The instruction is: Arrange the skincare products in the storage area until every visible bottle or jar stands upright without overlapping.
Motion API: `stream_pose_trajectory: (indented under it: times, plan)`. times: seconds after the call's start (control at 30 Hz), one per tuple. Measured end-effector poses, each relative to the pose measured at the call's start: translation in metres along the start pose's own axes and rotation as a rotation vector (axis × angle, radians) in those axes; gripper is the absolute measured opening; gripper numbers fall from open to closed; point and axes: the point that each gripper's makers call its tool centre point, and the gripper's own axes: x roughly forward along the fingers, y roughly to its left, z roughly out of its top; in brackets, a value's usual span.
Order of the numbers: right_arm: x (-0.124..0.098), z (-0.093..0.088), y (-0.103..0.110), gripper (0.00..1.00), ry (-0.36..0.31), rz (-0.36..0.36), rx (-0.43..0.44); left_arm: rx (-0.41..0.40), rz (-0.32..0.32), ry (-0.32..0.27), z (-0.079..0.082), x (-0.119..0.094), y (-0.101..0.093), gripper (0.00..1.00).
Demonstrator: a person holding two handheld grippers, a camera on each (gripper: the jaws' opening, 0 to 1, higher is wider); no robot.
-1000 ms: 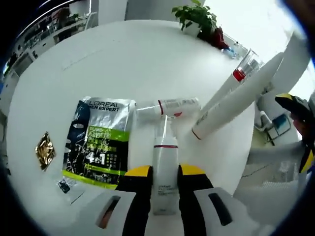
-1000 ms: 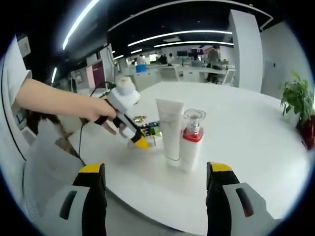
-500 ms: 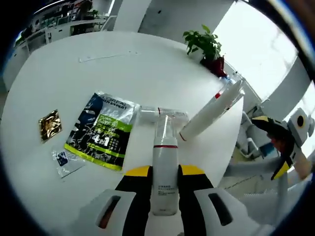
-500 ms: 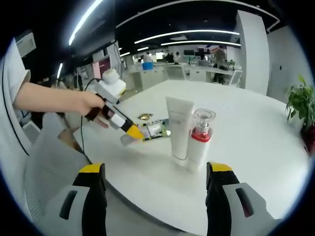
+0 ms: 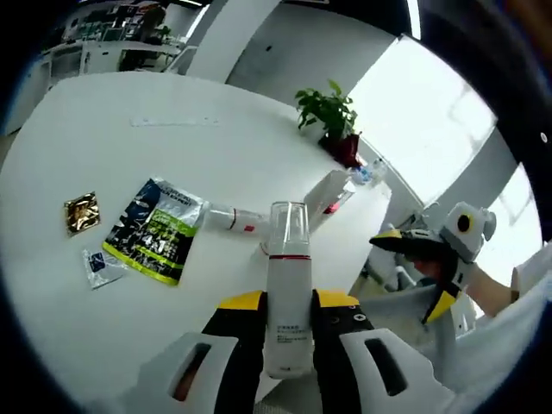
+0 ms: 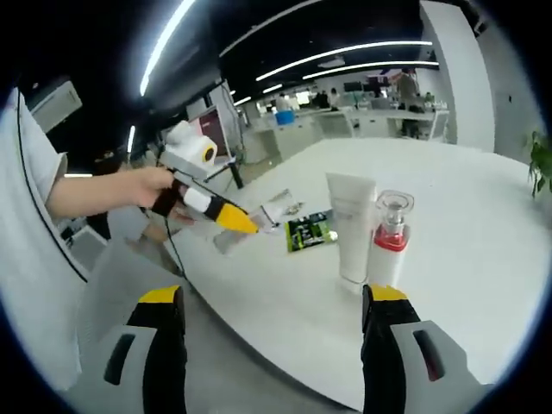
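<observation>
My left gripper (image 5: 289,312) is shut on a white bottle (image 5: 288,297) with a red band and a clear cap, held in the air off the table's near edge. In the right gripper view the left gripper (image 6: 226,219) shows in a person's hand, the bottle (image 6: 228,241) hanging under its yellow tips. A white tube (image 6: 351,226) and a red-collared bottle (image 6: 390,242) stand upright side by side, touching, on the white table (image 6: 466,216). A small white tube (image 5: 238,220) with a red band lies flat. My right gripper (image 6: 273,298) is open and holds nothing; the left gripper view has it (image 5: 429,260) off the table's edge.
A green and black sachet (image 5: 154,230) lies flat beside a gold packet (image 5: 82,213) and a small clear packet (image 5: 101,267). A potted plant (image 5: 327,110) stands at the table's far edge. Office desks and people fill the background.
My left gripper has pulled back and up from the table with the bottle in it, so the products look smaller. The right gripper has drawn back from the standing pair, jaws unchanged.
</observation>
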Motion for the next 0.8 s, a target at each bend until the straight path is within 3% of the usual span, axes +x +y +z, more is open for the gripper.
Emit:
stream_pose_trajectory:
  times: [0.13, 0.37, 0.47, 0.7, 0.8]
  plan:
    - [0.001, 0.004, 0.008, 0.84, -0.016, 0.045, 0.028, 0.022, -0.053, -0.015, 0.0, -0.01, -0.02, 0.22]
    - [-0.007, 0.046, 0.027, 0.8, -0.208, 0.157, 0.19, -0.013, -0.205, -0.103, 0.013, -0.029, -0.061, 0.22]
    - [-0.009, 0.055, 0.031, 0.76, -0.23, 0.172, 0.188, -0.029, -0.256, -0.139, 0.017, -0.038, -0.075, 0.22]
    - [-0.011, 0.088, 0.062, 0.67, -0.322, 0.347, 0.27, 0.018, -0.343, -0.174, 0.015, -0.05, -0.104, 0.22]
    - [-0.011, 0.094, 0.069, 0.66, -0.338, 0.382, 0.294, 0.028, -0.377, -0.186, 0.015, -0.053, -0.113, 0.22]
